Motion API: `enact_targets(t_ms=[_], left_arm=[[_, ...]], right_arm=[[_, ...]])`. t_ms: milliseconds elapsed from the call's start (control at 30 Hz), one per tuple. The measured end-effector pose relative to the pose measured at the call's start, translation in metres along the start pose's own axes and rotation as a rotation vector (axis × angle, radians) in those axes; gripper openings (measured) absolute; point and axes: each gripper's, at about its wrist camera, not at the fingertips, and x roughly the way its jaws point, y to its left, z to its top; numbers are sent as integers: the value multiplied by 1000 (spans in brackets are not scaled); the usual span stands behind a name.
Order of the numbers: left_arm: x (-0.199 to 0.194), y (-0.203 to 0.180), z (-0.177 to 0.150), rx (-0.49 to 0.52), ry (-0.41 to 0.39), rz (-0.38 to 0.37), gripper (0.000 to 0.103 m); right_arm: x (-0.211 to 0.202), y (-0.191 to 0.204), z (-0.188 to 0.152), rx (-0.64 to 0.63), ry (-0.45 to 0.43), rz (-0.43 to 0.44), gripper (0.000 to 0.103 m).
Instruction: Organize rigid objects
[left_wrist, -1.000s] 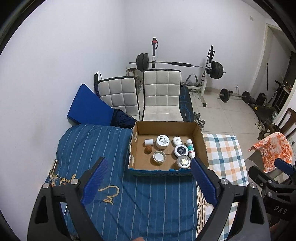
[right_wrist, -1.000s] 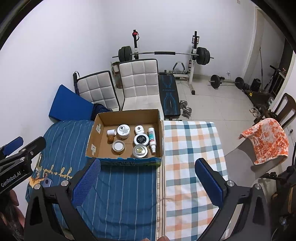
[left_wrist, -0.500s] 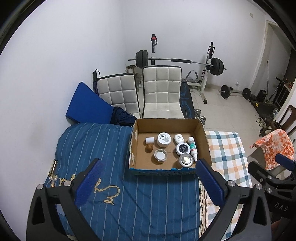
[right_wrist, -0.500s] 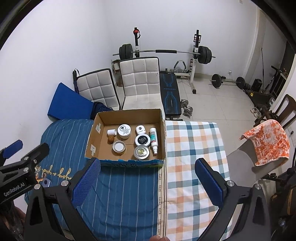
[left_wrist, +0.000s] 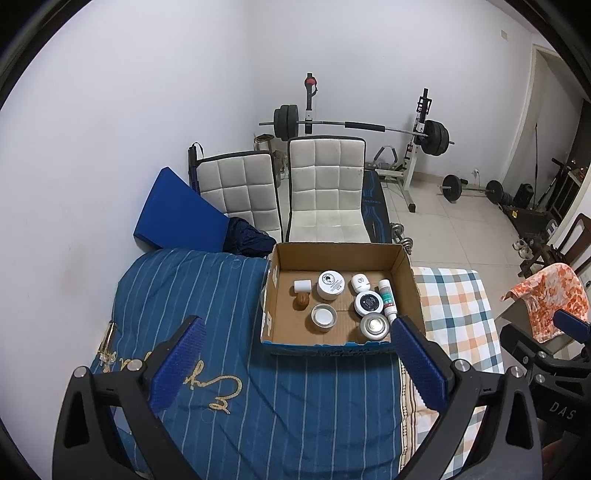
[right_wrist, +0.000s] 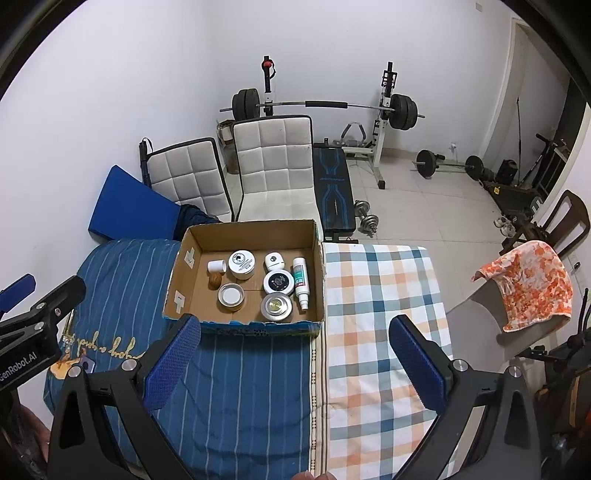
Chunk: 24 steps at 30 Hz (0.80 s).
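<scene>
A home room doubling as a gym: a barbell rack (left_wrist: 354, 127), weight bench (right_wrist: 334, 192), dumbbells (right_wrist: 364, 218), two padded chairs (left_wrist: 325, 192) and a bed (right_wrist: 380, 314).

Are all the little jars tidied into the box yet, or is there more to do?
Looks nearly done: the jars and the spray bottle all sit inside the cardboard box. Nothing is in hand; the left gripper and right gripper are open and empty. I see no loose jars on the bedspread.

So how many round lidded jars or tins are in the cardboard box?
4: white jar at back, black-lidded jar right of centre, silver tin front right, white-topped tin front centre. None seem hidden.
</scene>
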Motion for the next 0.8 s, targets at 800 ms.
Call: enact_targets(t_ms=[800], left_arm=[[5, 4, -13, 6, 23, -5, 102]], right_arm=[[-2, -1, 2, -5, -4, -16, 103]])
